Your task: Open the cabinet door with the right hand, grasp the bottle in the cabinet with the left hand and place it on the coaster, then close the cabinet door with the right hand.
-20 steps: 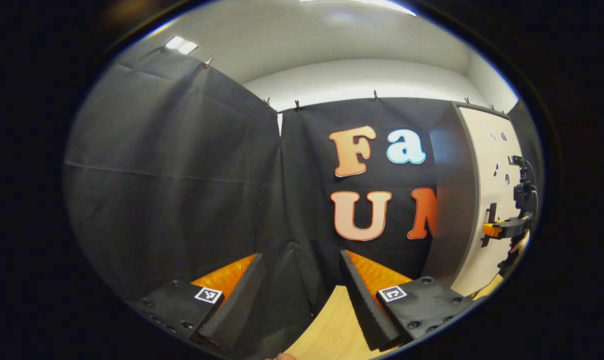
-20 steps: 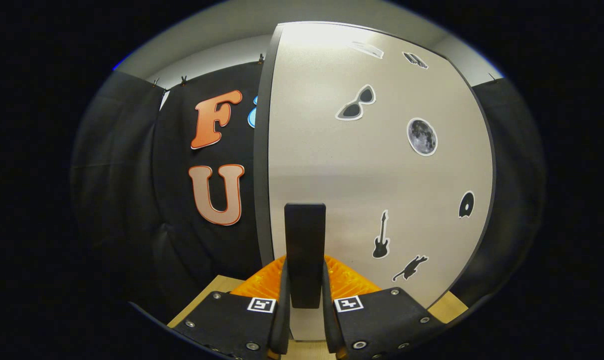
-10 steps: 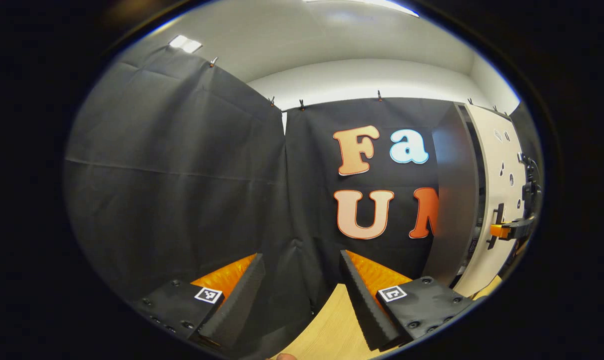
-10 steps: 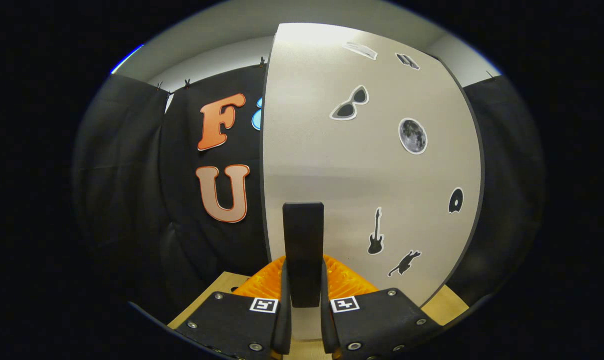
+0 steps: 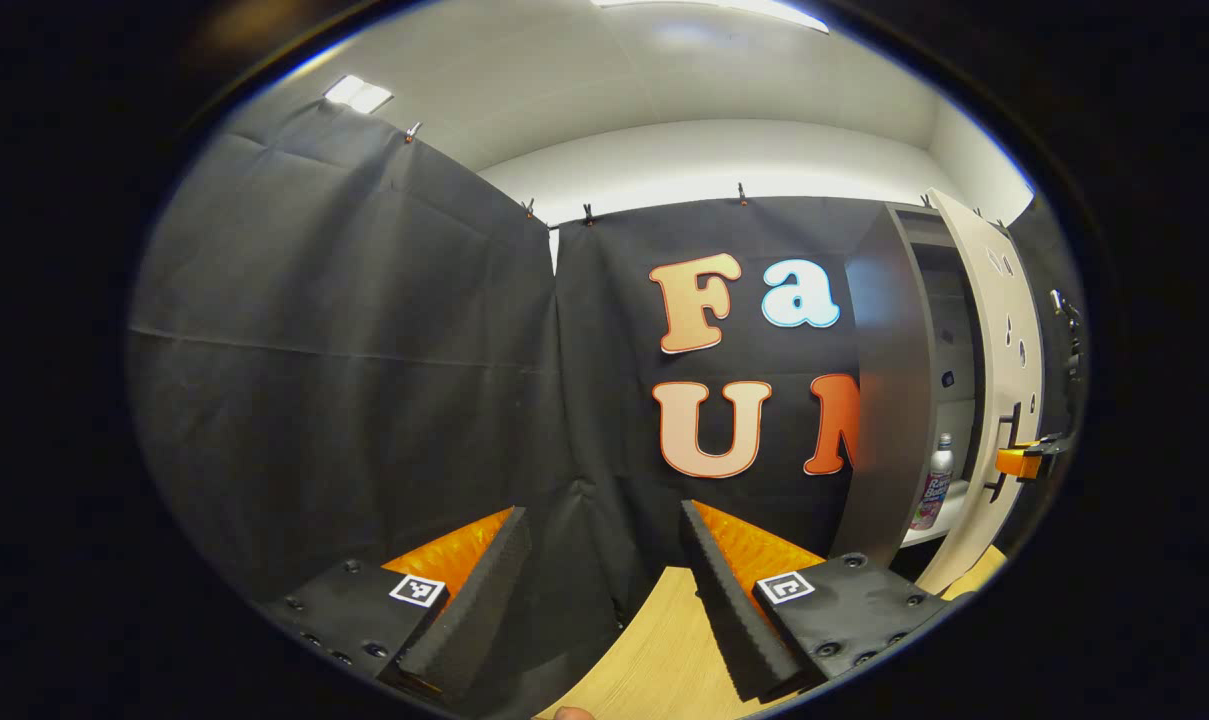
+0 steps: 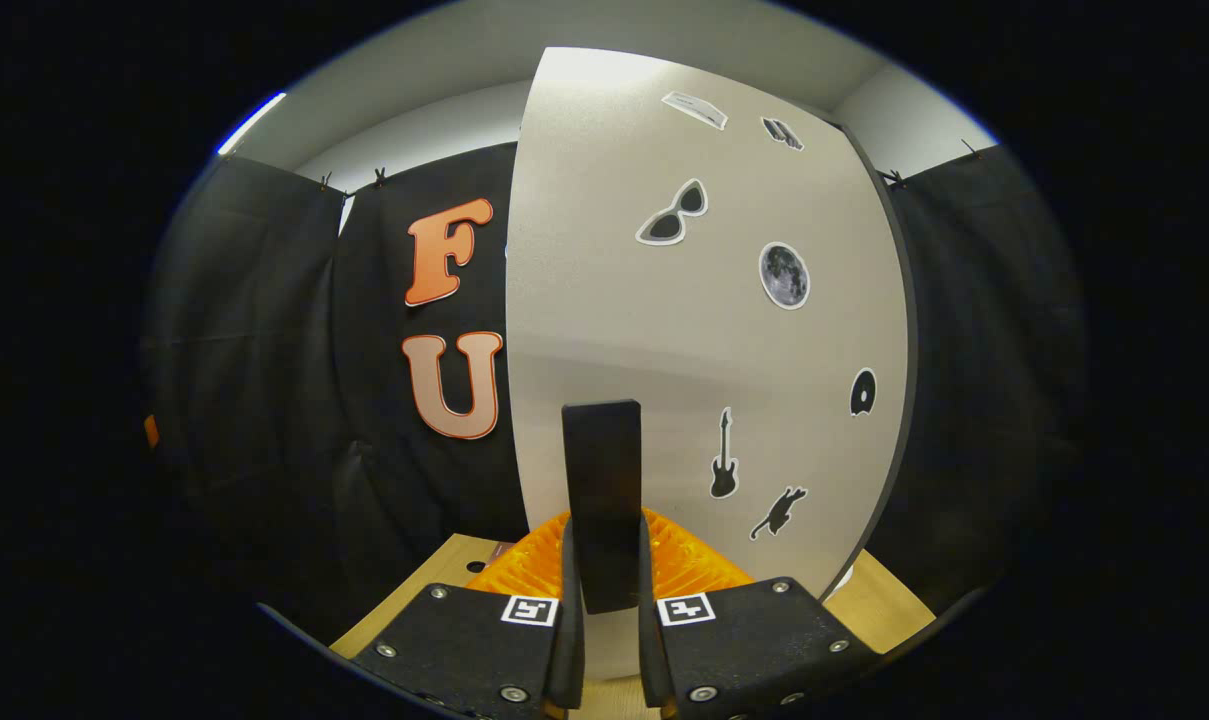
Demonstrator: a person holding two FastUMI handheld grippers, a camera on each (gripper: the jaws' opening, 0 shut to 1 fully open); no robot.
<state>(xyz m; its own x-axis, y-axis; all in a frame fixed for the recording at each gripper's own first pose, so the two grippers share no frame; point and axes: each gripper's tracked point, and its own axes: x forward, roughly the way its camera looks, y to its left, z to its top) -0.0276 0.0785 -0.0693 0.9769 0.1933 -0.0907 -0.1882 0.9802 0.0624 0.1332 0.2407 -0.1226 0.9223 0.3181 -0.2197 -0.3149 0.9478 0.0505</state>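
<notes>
Swinging wider than half a second ago, the cabinet door (image 6: 704,330) is beige with stickers and a black handle (image 6: 601,505). Right hand-held gripper (image 6: 609,650) is pinched on that handle. The bottle (image 5: 933,484), clear with a pink label and white cap, now shows on a cabinet shelf (image 5: 949,515); before, the door hid it. Left hand-held gripper (image 5: 604,590) is spread, empty, over the desk (image 5: 654,670), well apart from the bottle.
</notes>
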